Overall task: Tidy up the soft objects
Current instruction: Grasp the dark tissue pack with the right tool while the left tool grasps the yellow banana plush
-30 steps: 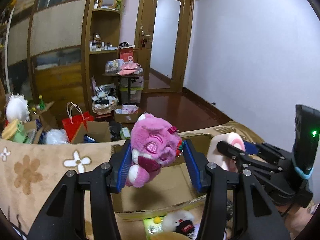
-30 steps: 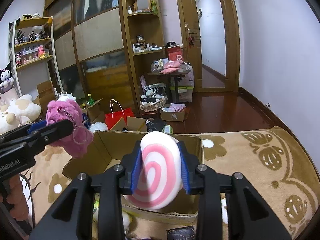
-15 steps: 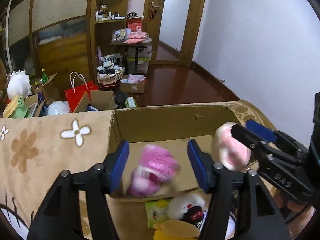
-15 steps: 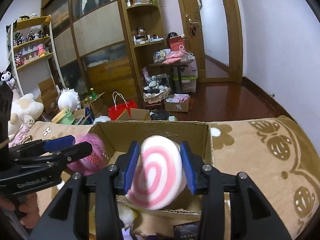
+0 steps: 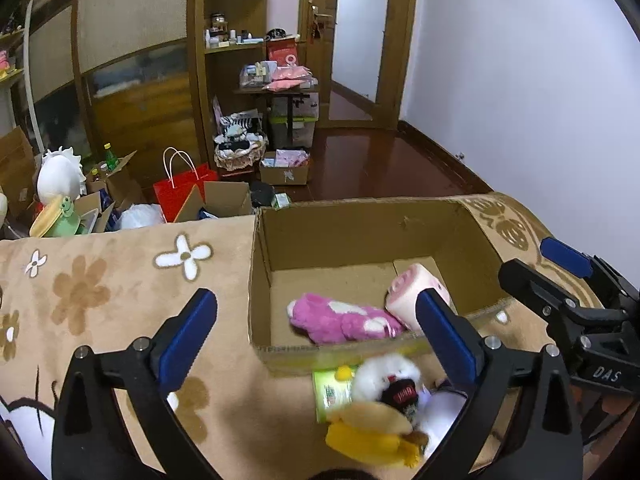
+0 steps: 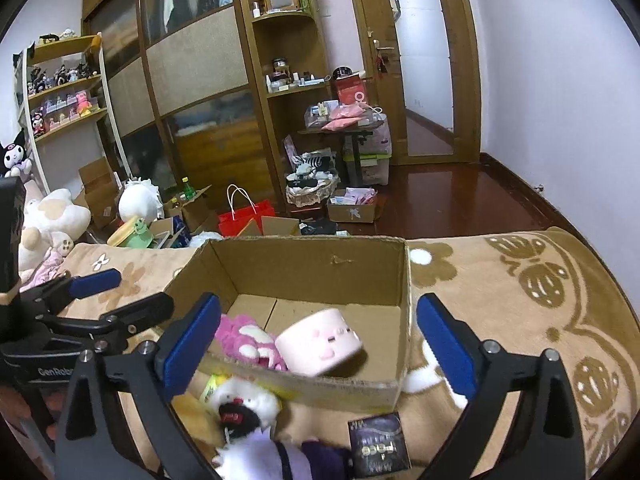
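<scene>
An open cardboard box (image 5: 360, 220) (image 6: 304, 260) stands on a tan flowered blanket. A pink plush toy (image 5: 340, 318) (image 6: 244, 338) lies inside it, with a pink-and-white roll plush (image 5: 416, 290) (image 6: 320, 342) beside it. My left gripper (image 5: 320, 336) is open and empty, above the box's near wall. My right gripper (image 6: 316, 340) is open and empty over the box; it also shows in the left wrist view (image 5: 560, 280).
In front of the box lie a white plush with black patch (image 5: 388, 376) (image 6: 244, 404), a yellow plush (image 5: 372, 432), a green packet (image 5: 332, 392), a purple-and-white plush (image 6: 280, 460) and a small dark box (image 6: 378, 446). Cluttered floor and shelves lie beyond the blanket.
Both grippers opened and let go. The pink plush and the roll plush dropped from the jaws into the box. Both grippers tilted down over the box.
</scene>
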The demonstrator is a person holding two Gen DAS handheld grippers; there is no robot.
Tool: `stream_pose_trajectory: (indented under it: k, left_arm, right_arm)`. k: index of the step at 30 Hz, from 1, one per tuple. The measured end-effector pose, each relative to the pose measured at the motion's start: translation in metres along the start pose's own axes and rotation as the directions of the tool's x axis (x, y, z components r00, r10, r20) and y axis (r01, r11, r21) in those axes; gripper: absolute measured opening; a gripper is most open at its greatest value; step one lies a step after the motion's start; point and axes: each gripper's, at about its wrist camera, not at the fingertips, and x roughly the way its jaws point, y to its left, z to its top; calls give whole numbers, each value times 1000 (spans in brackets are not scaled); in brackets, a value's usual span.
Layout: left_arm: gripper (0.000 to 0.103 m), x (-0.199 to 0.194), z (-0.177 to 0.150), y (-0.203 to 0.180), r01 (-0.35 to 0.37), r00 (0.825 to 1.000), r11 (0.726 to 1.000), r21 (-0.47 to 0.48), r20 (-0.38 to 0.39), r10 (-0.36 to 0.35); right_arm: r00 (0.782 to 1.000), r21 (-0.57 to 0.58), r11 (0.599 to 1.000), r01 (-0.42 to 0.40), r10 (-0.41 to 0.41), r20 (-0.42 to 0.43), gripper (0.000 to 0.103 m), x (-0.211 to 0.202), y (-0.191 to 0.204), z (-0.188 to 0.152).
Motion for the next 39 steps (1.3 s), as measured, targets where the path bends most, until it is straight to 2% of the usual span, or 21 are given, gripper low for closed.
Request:
stream_pose_trajectory:
  k: [13, 19, 31, 39]
  left_arm:
    - [99, -41, -29, -12, -25, 998, 998, 65, -54, 28]
    - [99, -50, -39, -12, 23, 997, 999, 37, -79, -20]
    - [99, -24, -45, -11, -11, 991, 999, 33, -132, 15]
    - [99, -2, -50, -13, 4, 981, 1000, 3, -192, -3]
  right_arm:
    - [998, 16, 999, 47, -46, -31, 103, -39, 0, -19]
    - [996, 22, 998, 54, -52, -66, 103, -48, 0, -27]
    - [988, 85, 993, 83, -70, -141, 103, -30, -16, -46]
    - [981, 119, 990, 79, -57, -185, 103, -6, -26, -54]
